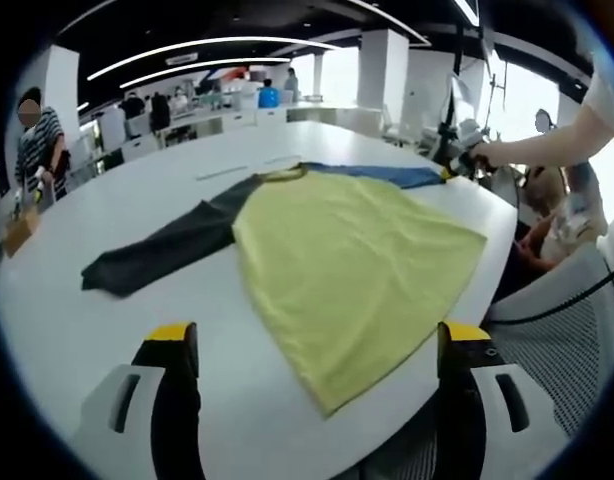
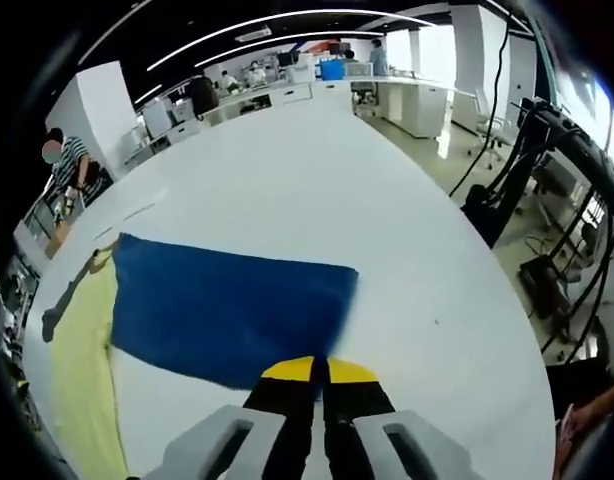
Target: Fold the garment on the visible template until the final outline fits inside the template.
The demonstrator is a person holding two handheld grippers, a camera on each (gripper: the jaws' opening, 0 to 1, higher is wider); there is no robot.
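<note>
On the white worktop, a shirt is spread flat: dark sleeve at left, yellow body centred, blue sleeve toward the right edge. The left gripper is held with jaws spread wide. The right gripper is pinched on the blue sleeve's end.

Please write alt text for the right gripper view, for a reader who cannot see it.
The right hand-held gripper, jaws shut, pinches the end of a blue sleeve spread on a white table; the yellow shirt body lies at left.
</note>
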